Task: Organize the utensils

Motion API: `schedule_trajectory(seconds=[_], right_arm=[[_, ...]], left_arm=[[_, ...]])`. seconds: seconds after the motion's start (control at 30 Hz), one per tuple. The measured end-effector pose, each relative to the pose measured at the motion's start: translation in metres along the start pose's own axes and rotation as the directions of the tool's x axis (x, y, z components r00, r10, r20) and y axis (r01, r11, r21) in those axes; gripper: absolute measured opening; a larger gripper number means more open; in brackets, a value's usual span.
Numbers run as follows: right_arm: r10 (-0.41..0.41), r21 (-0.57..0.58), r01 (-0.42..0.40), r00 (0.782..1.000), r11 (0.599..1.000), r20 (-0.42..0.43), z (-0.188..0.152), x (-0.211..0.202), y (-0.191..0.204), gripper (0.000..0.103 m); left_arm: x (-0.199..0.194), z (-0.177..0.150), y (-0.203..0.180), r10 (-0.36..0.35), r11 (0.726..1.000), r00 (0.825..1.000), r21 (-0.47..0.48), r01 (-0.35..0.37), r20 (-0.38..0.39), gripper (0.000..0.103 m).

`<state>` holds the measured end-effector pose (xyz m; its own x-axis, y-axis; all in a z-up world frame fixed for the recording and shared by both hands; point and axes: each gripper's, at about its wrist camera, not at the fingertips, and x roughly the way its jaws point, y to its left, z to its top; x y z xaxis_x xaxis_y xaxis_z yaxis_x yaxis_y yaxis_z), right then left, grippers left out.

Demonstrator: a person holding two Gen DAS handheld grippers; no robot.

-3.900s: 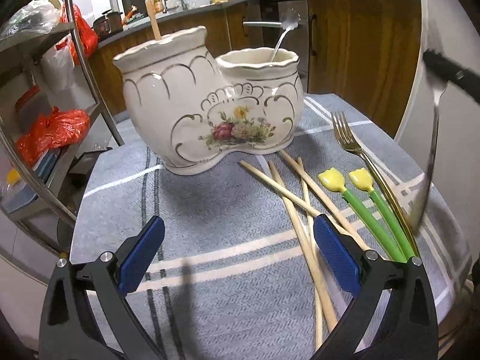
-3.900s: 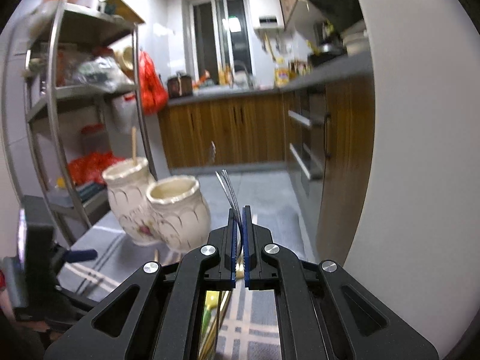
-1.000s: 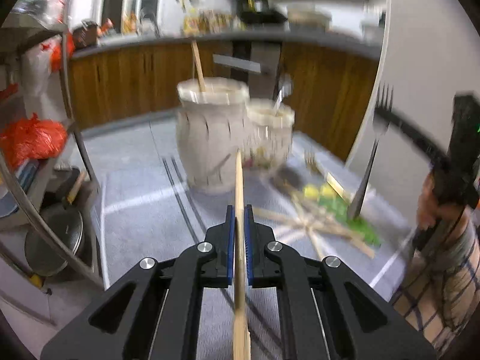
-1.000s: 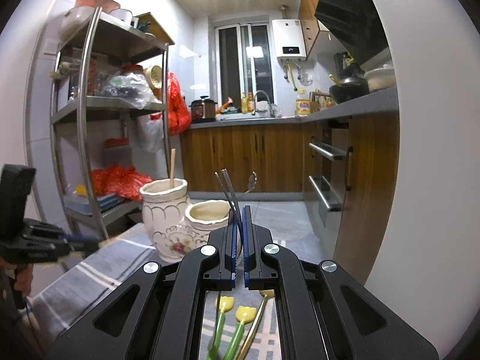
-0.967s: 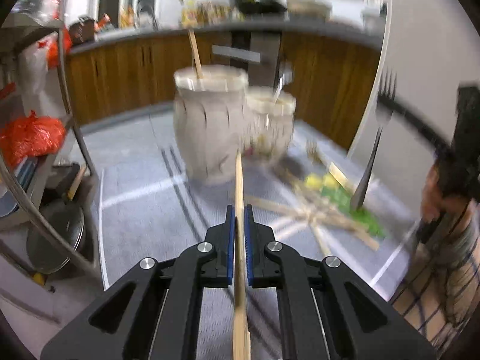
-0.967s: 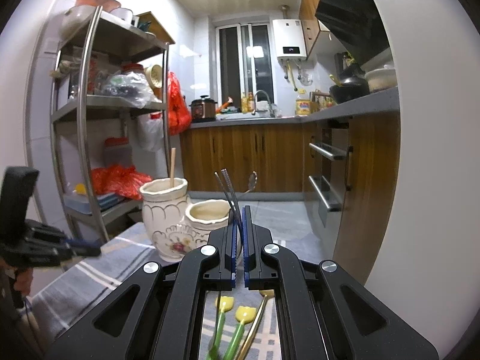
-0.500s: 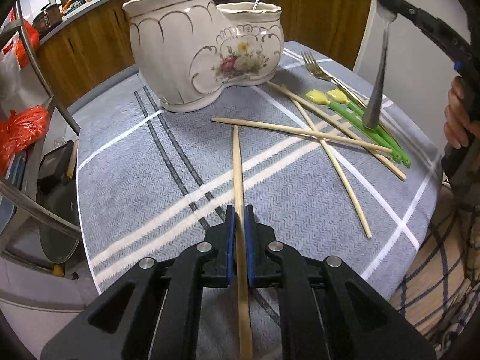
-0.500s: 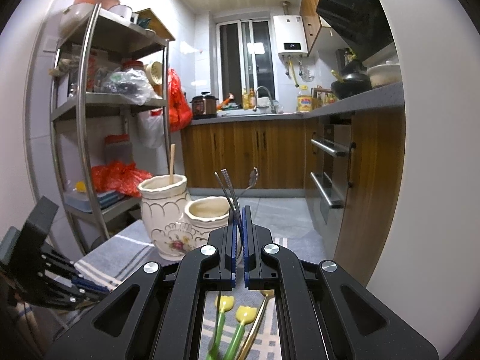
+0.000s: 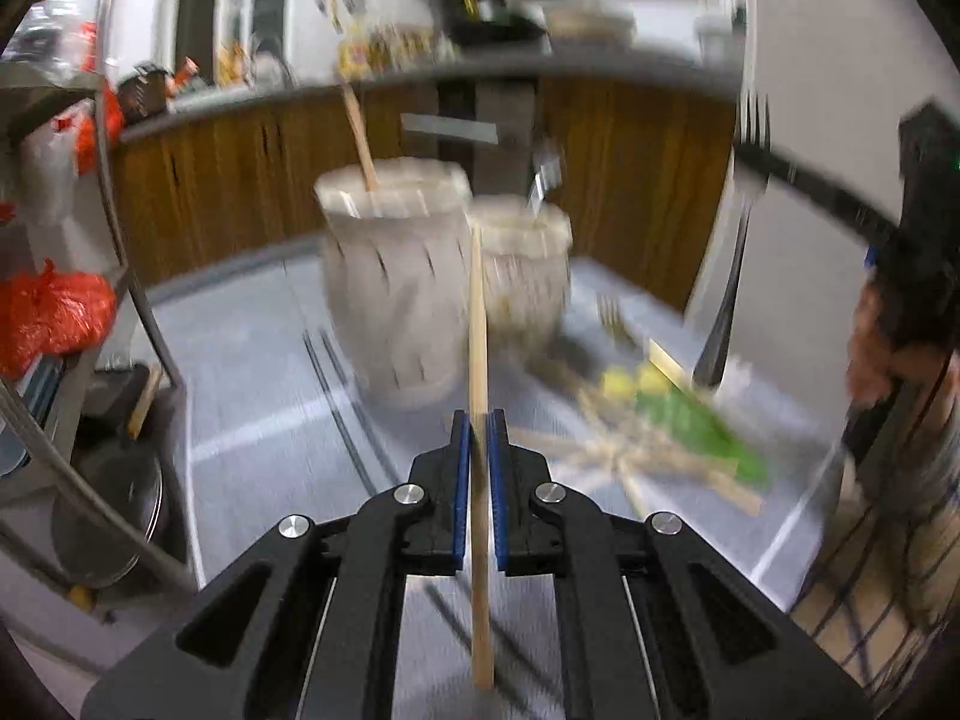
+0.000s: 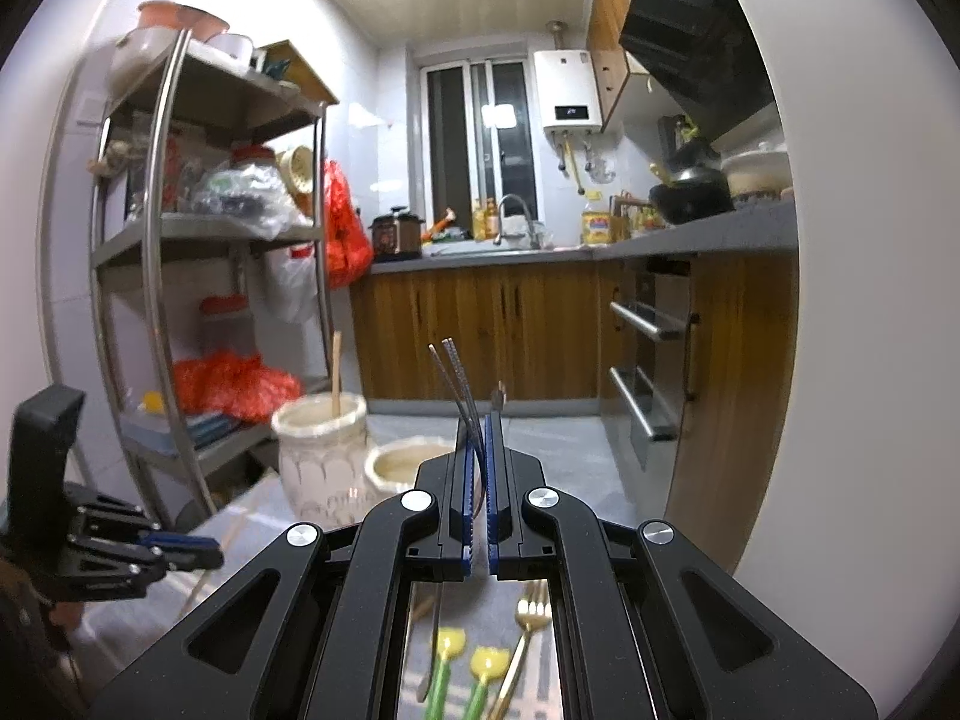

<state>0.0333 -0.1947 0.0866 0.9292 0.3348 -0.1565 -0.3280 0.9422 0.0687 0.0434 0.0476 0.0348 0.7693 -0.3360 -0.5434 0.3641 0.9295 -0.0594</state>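
Since the view half a second earlier, the left tongs (image 9: pixel 474 438) have swung up from looking down at the worktop (image 9: pixel 258 396) to facing the ceramic holder (image 9: pixel 393 282), whose 2 joined pots now sit straight ahead behind the tip of the chopstick (image 9: pixel 478 324). That view is blurred by motion, so fine detail is lost. The left tongs are clamped on that 1 wooden chopstick, which runs up between the blue pads and points at the gap between the pots. The right tongs (image 10: pixel 478 450) are closed on a silver fork (image 10: pixel 459 384), its tines standing above the pads and its handle hanging below.

Judging from this, the chopstick is lined up for the taller pot, where 1 chopstick (image 9: pixel 359 138) already stands; the fork waits above the worktop for the lower pot (image 9: pixel 522 276), where 1 metal utensil handle (image 9: pixel 543 177) shows.

Counted on the worktop: 2 green sticks with yellow tips (image 10: pixel 441 669), 1 gold fork (image 10: pixel 525 630), and a loose pile of chopsticks (image 9: pixel 636 456) too smeared to count. So 2 utensils are in hand, 2 are already stowed, and the rest lie unsorted to the right of the holder.
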Motion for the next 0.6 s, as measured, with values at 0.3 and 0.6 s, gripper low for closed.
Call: schedule_trajectory(seconds=[0.3,0.6], right_arm=[[0.013,-0.011,-0.011,0.994,1.0,0.108,0.04,0.024,0.017,0.004],[0.029,0.049,-0.033,0.996,0.998,0.079,0.037,0.051,0.006,0.004]], left_arm=[[-0.013,0.049,0.016,0.059,0.997,0.968,-0.069,-0.044,0.245,0.0],[0.0,0.057,0.012,0.068,0.998,0.986,-0.013,-0.067,0.153,0.0]])
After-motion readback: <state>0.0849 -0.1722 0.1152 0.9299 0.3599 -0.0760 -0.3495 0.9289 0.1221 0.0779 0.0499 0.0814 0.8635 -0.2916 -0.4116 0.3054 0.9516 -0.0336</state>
